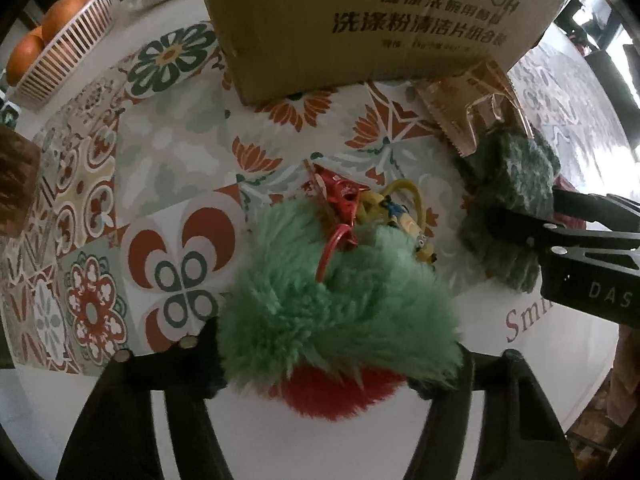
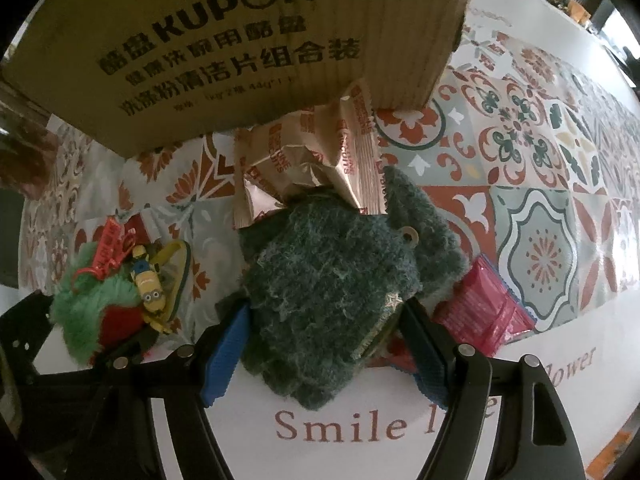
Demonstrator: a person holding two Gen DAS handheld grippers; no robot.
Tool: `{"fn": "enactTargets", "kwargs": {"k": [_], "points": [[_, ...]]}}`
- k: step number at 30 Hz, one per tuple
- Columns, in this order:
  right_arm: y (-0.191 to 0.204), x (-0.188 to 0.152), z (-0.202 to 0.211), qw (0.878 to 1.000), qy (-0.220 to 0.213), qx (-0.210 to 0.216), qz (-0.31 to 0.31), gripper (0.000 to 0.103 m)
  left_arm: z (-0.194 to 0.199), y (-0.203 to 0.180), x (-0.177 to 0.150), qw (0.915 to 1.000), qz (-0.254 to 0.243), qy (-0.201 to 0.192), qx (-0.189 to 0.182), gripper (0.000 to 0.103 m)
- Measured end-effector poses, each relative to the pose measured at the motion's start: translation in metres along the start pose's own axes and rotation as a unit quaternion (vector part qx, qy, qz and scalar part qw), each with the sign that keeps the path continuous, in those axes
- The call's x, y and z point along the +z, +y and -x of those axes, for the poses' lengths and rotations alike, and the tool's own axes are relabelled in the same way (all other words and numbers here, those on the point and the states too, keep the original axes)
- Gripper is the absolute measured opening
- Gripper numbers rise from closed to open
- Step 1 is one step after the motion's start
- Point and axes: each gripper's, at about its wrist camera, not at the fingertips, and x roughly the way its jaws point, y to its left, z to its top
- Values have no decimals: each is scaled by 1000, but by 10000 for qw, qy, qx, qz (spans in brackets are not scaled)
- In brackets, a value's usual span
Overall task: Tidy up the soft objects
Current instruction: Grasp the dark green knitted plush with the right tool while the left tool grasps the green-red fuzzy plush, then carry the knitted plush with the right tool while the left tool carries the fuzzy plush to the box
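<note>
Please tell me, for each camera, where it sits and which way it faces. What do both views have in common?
Left wrist: on the left gripper, facing down at the green-red plush; its own fingers show, and the right gripper beside it.
Right wrist: on the right gripper, facing down at the dark green plush; its own fingers show.
Shared: both plushes, box, patterned cloth.

A home dining table: a patterned tile-print tablecloth [image 1: 168,184], a white basket of oranges [image 1: 68,40] at upper left, and a detergent carton [image 1: 372,20] at top.
</note>
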Motion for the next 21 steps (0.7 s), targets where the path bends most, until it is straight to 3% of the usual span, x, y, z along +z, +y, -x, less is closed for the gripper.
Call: {"fn": "enactTargets", "kwargs": {"k": [4,6,9,13,21], "points": [[-7,-11,11,9998,-180,-30,-29,65,3,-4,-3,9999,-11,-99,88,45],[-9,-19,16,9997,-243,7,-63,50,9,-7,-3,9999,45,-126,60,41],[-9,-26,25,9995,-264,126,-112,36,12,-11,-11,9998,137,-163,-40,39],[-12,-37,29,9990,-277,293,-185,31,14,-10,-26,9992,247,-259,-184,38],[-11,-67,35,9980,-197,585,-164,30,32,-18,-50,9977,333,-532,-246,37]]}}
